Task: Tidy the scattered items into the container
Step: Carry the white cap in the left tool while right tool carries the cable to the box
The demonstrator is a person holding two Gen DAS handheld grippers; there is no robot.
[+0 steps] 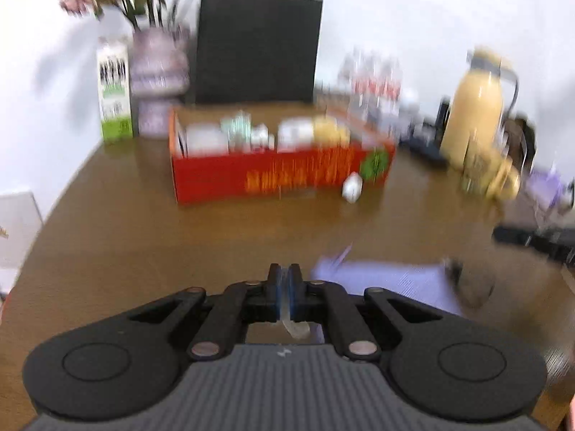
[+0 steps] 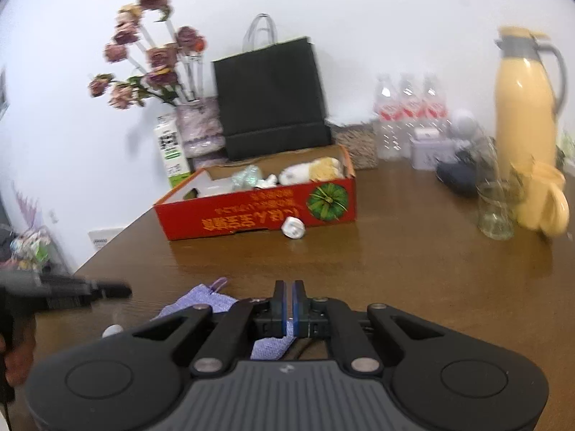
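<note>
On tabletop, right gripper (image 2: 289,309) jaws pinch purple pouch (image 2: 201,303); left gripper (image 1: 284,289) pinches clear scrap (thin, may slip before red box (image 2: 258,212)).

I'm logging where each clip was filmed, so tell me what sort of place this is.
Probably a home dining or side table against a white wall. A vase of dried roses, a yellow thermos jug, bottled water and a milk carton crowd the brown wooden table.
</note>
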